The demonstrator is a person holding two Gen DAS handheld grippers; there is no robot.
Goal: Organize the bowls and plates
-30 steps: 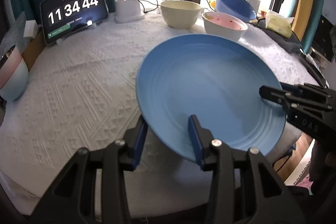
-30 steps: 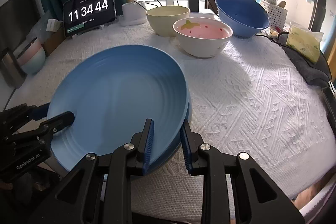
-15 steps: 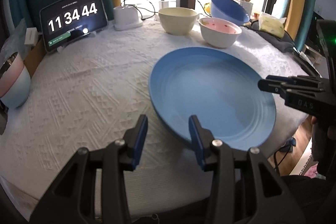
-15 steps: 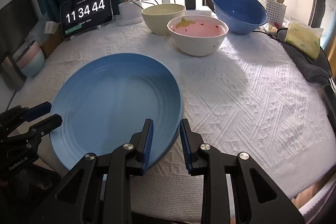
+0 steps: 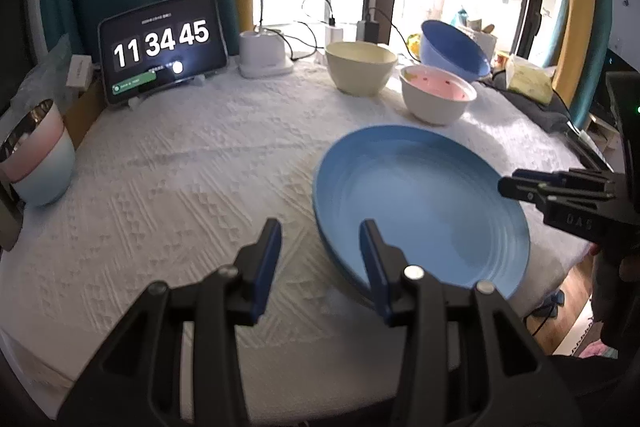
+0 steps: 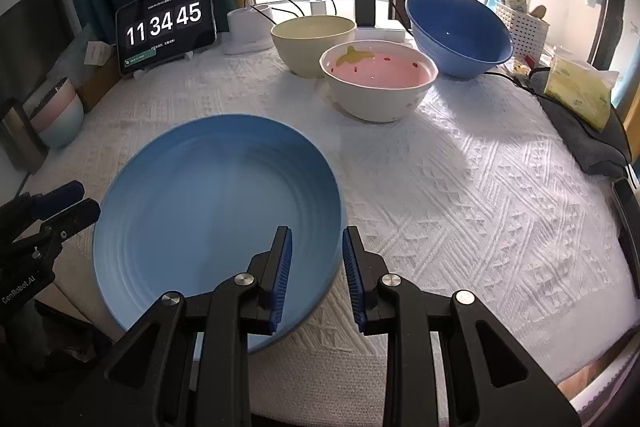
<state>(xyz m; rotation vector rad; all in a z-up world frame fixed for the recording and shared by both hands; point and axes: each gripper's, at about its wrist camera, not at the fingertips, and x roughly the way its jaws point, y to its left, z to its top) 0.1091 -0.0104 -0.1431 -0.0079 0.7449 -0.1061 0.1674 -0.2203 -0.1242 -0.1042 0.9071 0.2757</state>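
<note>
A large blue plate (image 5: 420, 203) lies on the white tablecloth near the front edge; it also shows in the right wrist view (image 6: 216, 211). My left gripper (image 5: 320, 247) is open and empty, its right finger over the plate's near rim. My right gripper (image 6: 316, 255) is open, jaws astride the plate's right rim without pinching it. At the back stand a cream bowl (image 6: 314, 45), a white bowl with pink inside (image 6: 378, 81) and a tilted blue bowl (image 6: 458, 31).
A tablet clock (image 5: 162, 45) stands at the back left by a white charger base (image 5: 262, 55) with cables. Stacked pink and pale blue cups (image 5: 34, 155) sit at the left edge. A yellow packet (image 6: 576, 91) and dark cloth (image 6: 588, 143) lie at the right.
The plate has been set down flat on the cloth. My left gripper has let go of its rim and drawn back to the left. My right gripper's jaws have opened slightly.
</note>
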